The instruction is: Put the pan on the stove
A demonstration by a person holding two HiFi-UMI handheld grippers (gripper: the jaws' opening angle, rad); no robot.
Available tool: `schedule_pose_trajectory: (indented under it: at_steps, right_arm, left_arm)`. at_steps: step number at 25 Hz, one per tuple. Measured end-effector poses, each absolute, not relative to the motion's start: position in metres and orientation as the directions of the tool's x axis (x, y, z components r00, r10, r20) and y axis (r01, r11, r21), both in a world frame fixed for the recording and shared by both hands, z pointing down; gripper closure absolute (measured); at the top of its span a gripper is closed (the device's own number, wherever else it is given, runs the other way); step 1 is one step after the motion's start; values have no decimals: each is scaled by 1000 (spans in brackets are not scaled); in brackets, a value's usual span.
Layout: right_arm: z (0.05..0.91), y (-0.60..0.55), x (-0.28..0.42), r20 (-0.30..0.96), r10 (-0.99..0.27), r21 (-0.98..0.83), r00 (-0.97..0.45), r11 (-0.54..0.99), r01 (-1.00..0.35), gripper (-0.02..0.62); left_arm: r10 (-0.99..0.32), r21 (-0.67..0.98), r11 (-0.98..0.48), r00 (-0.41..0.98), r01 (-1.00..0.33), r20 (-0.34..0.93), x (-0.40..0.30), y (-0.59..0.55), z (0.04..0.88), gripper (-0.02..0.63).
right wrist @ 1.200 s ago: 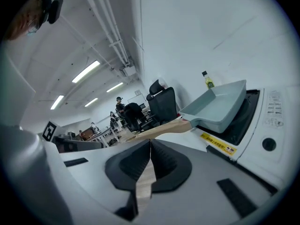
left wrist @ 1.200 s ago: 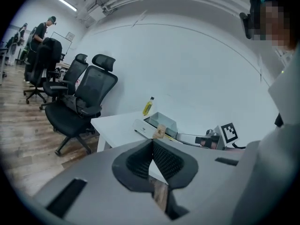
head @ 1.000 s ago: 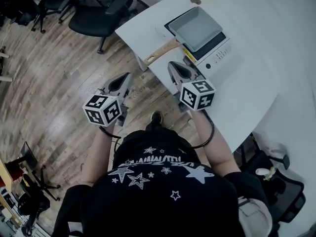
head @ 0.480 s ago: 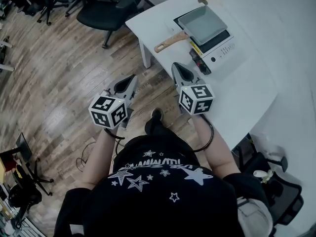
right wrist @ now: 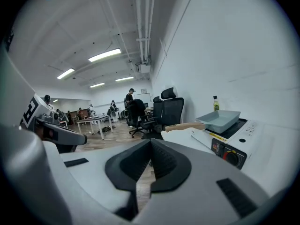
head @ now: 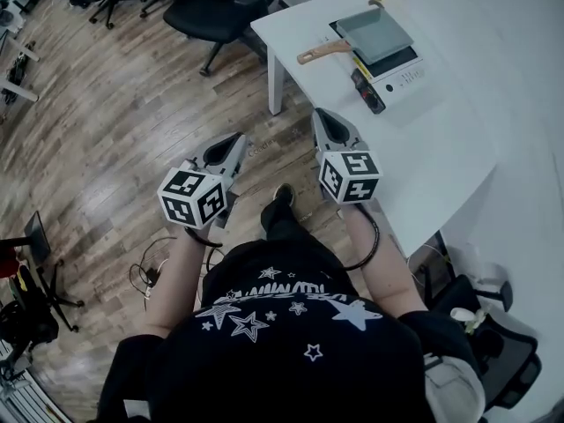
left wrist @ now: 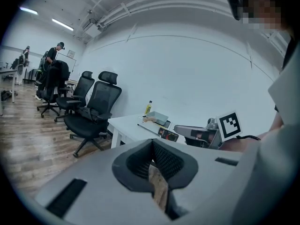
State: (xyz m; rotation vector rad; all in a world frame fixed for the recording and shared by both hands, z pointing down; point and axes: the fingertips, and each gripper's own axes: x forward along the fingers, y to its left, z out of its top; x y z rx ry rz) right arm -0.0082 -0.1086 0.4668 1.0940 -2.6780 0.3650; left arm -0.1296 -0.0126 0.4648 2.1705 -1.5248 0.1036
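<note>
With the left gripper (head: 234,139) and right gripper (head: 322,115) pressed together and empty, the pan (head: 374,32) on the stove (head: 404,70) might get knocked, since its handle (head: 324,52) juts toward the counter (head: 441,148) edge.

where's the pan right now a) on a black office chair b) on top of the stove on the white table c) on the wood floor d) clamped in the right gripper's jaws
B: the grey pan sits on top of the stove on the white table, with its wooden handle sticking out past the stove's side.
</note>
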Motion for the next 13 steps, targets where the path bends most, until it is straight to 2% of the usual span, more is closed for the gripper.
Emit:
schedule_pose_trajectory:
  at_steps: [13]
  right_arm:
    - [454,-1,-6,287,-677,-104,-678,681,-725,589]
  left_arm:
    - [-872,354,-266,381,-896,308,-123,92,453,598]
